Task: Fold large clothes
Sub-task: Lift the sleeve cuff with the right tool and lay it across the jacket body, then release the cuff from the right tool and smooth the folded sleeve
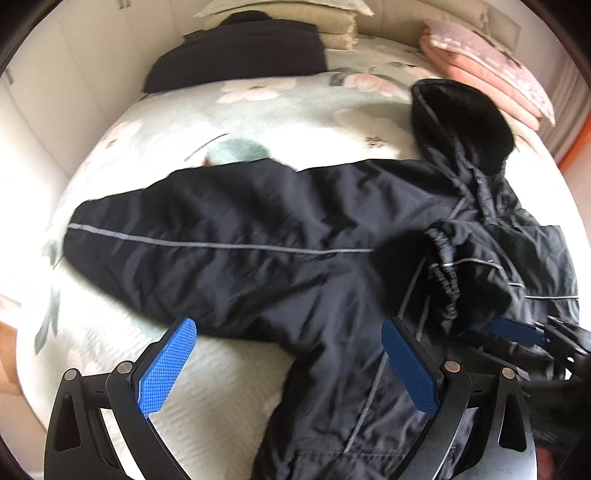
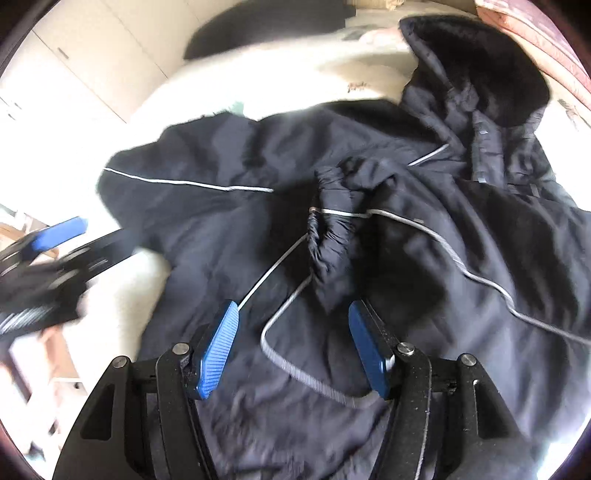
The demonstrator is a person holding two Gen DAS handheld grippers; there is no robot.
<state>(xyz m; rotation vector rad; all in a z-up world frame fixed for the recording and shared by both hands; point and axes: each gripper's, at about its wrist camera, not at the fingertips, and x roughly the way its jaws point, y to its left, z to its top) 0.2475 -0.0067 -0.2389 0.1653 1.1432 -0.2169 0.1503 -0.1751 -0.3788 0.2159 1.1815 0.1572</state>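
A black hooded jacket (image 1: 266,229) with grey reflective piping lies spread on the bed, its hood (image 1: 461,122) at the far right and one sleeve stretched to the left. The other sleeve's elastic cuff (image 1: 443,273) lies folded over the body. The jacket also fills the right wrist view (image 2: 424,266), with the cuff (image 2: 332,236) at the centre. My left gripper (image 1: 288,332) is open above the jacket's near edge. My right gripper (image 2: 293,314) is open just above the jacket, the cuff ahead of its fingers. Neither holds anything.
The bed has a floral cover (image 1: 221,122). A folded dark garment (image 1: 236,51) and cream pillows (image 1: 332,26) lie at the far end. Folded pink blankets (image 1: 491,70) sit at the far right. White wardrobe doors (image 2: 85,62) stand to the left.
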